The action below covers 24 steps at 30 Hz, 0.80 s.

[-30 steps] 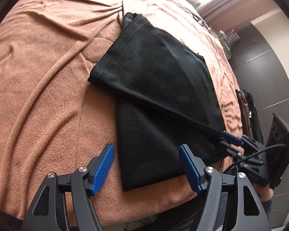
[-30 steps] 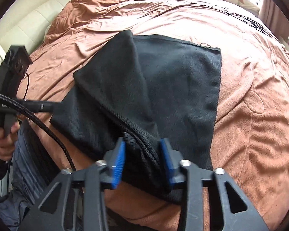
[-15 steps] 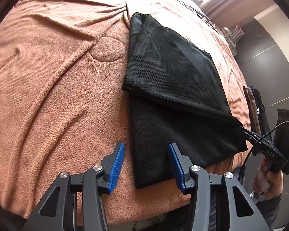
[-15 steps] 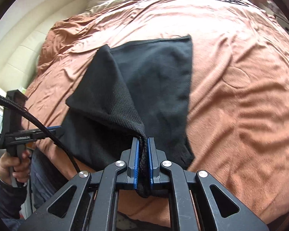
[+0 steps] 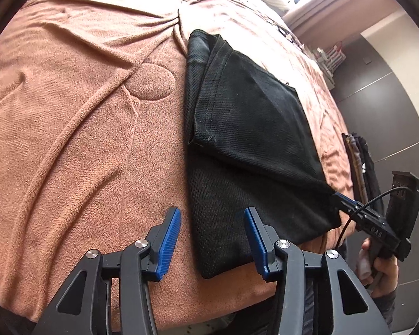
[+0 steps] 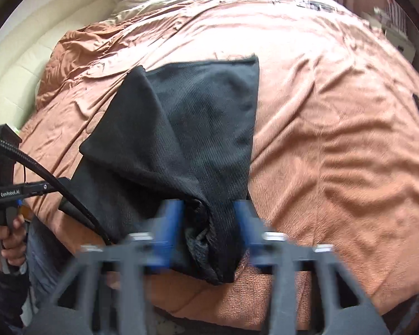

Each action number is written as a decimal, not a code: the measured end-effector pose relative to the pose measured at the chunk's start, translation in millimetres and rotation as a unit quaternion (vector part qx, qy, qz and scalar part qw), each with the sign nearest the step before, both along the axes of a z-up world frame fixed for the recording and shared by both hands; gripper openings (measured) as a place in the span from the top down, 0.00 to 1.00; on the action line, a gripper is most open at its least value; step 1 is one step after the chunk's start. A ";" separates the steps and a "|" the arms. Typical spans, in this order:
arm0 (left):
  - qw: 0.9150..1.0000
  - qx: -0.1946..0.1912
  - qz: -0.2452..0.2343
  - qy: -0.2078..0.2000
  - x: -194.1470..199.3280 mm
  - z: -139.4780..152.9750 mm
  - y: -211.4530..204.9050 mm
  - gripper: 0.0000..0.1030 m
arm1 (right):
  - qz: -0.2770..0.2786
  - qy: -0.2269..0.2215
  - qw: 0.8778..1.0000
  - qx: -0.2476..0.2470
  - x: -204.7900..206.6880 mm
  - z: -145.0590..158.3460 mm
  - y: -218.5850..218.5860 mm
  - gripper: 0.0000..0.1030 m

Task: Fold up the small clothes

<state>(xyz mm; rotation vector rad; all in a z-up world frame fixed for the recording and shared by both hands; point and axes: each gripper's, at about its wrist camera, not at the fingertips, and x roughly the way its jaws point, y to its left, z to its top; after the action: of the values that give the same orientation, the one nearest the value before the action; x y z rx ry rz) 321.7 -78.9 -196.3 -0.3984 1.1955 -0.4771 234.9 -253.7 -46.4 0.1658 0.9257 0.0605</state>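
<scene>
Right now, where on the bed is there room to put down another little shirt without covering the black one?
There is bare brown blanket to the left of the black garment, in front of the open left gripper. More lies on the far side of it, past the right gripper. It is crowded at the bed's near edge, where both grippers and the garment's corners meet.

A rumpled brown blanket (image 5: pixel 69 117) covers the bed, with a cream padded headboard (image 6: pixel 42 39) behind.
</scene>
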 end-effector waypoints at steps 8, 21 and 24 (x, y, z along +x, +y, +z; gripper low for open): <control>0.999 -0.044 0.014 -0.003 4.2 2.0 20.5 0.52 | 0.040 -0.011 0.998 -0.041 6.9 20.6 35.3 0.35; 0.995 -0.091 0.048 -0.004 4.7 -1.3 66.6 0.59 | 0.126 -0.012 0.985 -0.119 44.7 21.8 117.8 0.35; 0.994 -0.095 0.053 -0.004 4.7 -2.6 76.0 0.59 | 0.154 -0.006 0.978 -0.139 55.4 13.4 136.8 0.35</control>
<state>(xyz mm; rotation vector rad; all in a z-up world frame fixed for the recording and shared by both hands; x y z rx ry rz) 326.3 -2.9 -198.9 -0.6199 1.1187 -0.5019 290.3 -117.0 -33.0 -0.2382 0.9317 0.2174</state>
